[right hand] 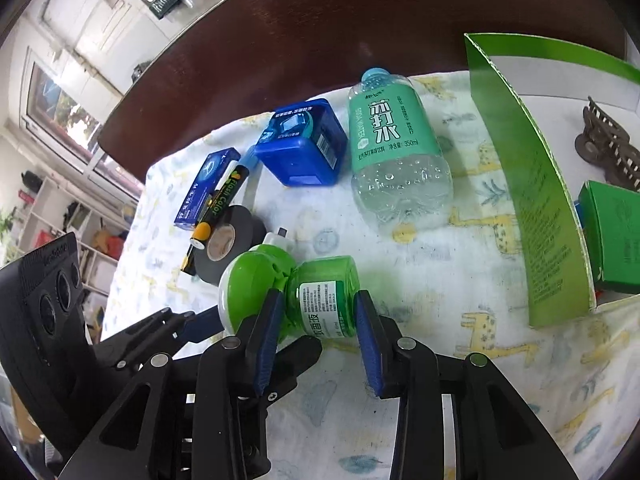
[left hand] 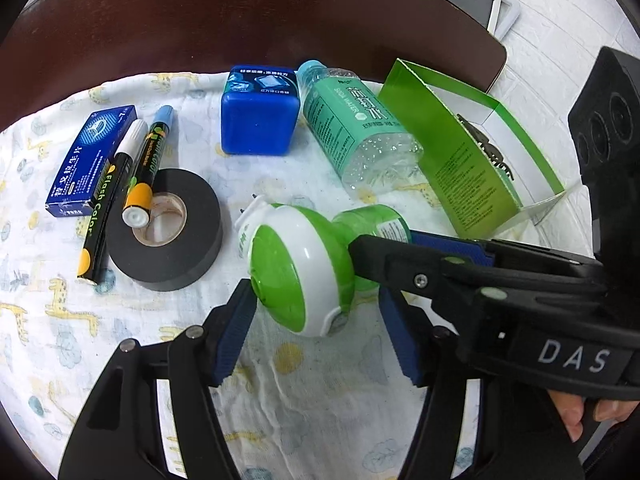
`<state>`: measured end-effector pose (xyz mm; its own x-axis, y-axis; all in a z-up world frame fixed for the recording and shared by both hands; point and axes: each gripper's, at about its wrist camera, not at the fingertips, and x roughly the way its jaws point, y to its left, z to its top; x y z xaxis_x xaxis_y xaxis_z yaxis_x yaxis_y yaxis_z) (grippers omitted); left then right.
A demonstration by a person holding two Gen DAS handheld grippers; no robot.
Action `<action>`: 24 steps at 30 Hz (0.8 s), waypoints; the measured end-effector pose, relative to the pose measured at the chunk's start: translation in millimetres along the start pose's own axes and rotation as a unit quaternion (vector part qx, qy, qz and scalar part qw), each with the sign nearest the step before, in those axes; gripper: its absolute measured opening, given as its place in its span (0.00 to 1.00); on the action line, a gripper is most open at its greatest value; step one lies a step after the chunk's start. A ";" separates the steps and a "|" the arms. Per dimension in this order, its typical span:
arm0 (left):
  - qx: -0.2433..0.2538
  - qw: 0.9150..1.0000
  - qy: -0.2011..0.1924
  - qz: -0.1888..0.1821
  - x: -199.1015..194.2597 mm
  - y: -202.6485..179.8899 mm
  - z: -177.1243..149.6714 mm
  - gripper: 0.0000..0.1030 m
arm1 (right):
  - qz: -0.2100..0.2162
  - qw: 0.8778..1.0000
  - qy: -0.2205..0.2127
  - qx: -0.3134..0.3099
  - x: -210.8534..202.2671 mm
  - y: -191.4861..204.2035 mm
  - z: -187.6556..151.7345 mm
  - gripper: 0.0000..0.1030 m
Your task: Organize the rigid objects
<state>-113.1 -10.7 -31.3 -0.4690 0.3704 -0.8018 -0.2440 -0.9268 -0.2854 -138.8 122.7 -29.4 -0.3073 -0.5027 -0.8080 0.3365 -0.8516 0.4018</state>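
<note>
A green-and-white plug-in mosquito repeller (left hand: 298,268) with a green liquid bottle (right hand: 326,296) screwed on lies on the giraffe-print cloth (left hand: 300,392). My left gripper (left hand: 316,304) straddles its round head; the left pad touches it, the right pad stands clear. My right gripper (right hand: 318,312) has both blue pads pressed against the green bottle. The right gripper also shows in the left wrist view (left hand: 400,248), reaching in from the right. A green open box (left hand: 460,148) stands at the right, holding a hair claw (right hand: 608,148) and a green carton (right hand: 612,236).
A soda water bottle (left hand: 352,120), a blue square tub (left hand: 258,114), a black tape roll (left hand: 166,228), two Flash Color markers (left hand: 120,184) and a blue medicine box (left hand: 90,160) lie on the cloth. Dark wooden table (left hand: 240,16) behind.
</note>
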 end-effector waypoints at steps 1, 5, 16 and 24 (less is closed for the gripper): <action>0.000 1.000 -0.004 -0.002 -3.3 -0.1 0.4 0.60 | -0.002 1.000 -0.001 -0.003 -0.9 1.2 0.0 0.37; 0.015 1.000 -0.026 0.009 -22.3 -7.0 4.8 0.60 | -0.006 1.000 -0.015 -0.014 -12.2 8.4 -1.1 0.37; 0.099 0.992 -0.075 -0.016 -56.1 -63.4 36.5 0.37 | 0.041 0.996 -0.080 -0.028 -73.2 15.7 10.5 0.38; 0.082 0.994 -0.072 0.016 -52.8 -56.9 22.7 0.51 | 0.013 0.994 -0.109 -0.012 -96.0 -16.7 3.4 0.38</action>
<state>-93.7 23.9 39.1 -0.5926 0.3560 -0.7225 -0.3562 -0.9204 -0.1613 -117.9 184.7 42.9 -0.4825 -0.5473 -0.6839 0.3666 -0.8353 0.4098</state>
